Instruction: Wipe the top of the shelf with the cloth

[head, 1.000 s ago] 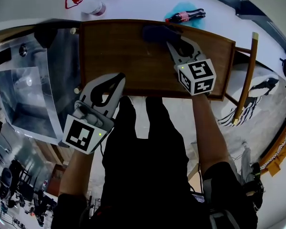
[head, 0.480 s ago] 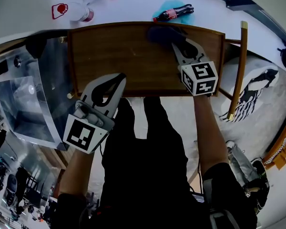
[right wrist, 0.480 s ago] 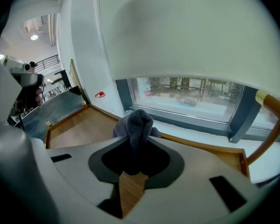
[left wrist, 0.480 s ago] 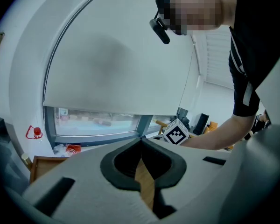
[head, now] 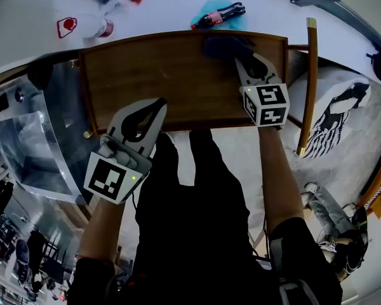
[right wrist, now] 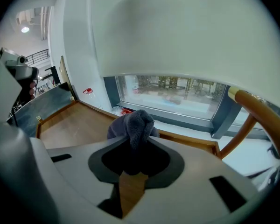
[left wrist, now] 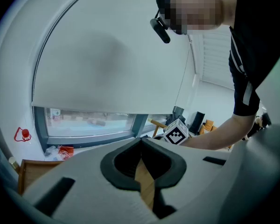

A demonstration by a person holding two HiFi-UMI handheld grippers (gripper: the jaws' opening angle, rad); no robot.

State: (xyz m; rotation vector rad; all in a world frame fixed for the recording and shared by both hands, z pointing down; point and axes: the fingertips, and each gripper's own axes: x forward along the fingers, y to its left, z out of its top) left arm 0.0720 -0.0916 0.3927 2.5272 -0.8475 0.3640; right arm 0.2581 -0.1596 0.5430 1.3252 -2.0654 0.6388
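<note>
The brown wooden shelf top [head: 159,75] lies below me. A dark grey-blue cloth [head: 223,46] rests bunched on it near the far right edge. My right gripper [head: 239,56] is shut on the cloth [right wrist: 133,124], which bulges up between its jaws, with the wood [right wrist: 77,125] beneath and to the left. My left gripper [head: 157,103] hovers over the shelf's near edge, shut with nothing in it. In the left gripper view its jaws [left wrist: 141,142] meet, and a strip of the shelf [left wrist: 30,171] shows at lower left.
A cola bottle [head: 217,16] and a white red-labelled container [head: 89,25] lie on the floor beyond the shelf. A wooden pole [head: 306,88] stands at the shelf's right, a patterned fabric [head: 343,110] past it. A shiny grey panel [head: 38,138] is on the left.
My right gripper has slid the cloth to the right along the far part of the shelf top. The left gripper has stayed where it was.
</note>
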